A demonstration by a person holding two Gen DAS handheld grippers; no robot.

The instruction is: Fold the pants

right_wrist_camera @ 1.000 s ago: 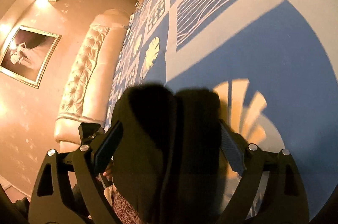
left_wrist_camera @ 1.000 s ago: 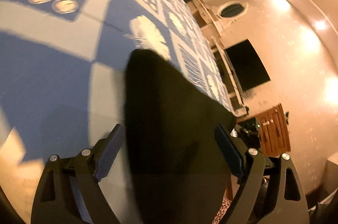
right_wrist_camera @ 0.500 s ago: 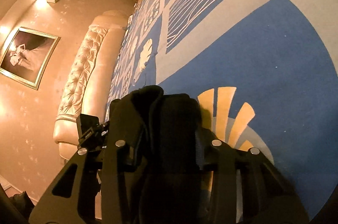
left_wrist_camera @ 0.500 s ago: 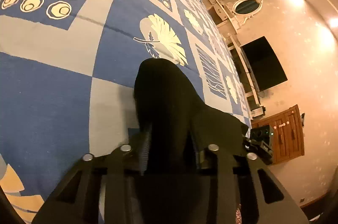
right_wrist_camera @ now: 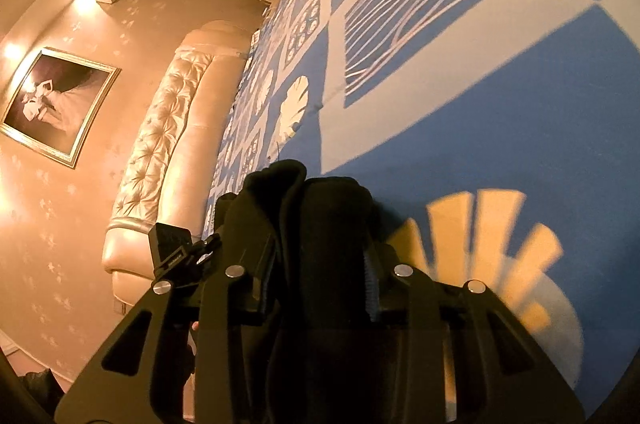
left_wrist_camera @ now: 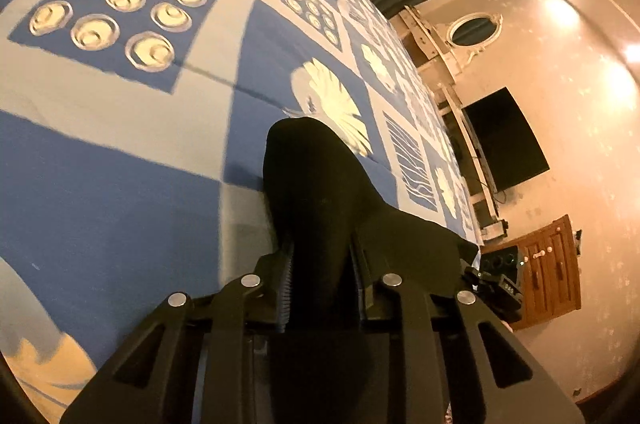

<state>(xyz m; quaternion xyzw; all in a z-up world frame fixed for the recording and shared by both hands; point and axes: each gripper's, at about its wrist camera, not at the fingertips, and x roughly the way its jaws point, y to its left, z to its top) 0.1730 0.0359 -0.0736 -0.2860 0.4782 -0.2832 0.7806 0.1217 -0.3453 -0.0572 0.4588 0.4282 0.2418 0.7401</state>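
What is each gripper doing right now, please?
Left gripper: jaws closing on a bunched fold of the black pants.
Right gripper: closed on a thick bunch of the black pants.

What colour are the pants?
Black pants, best seen in the left wrist view.
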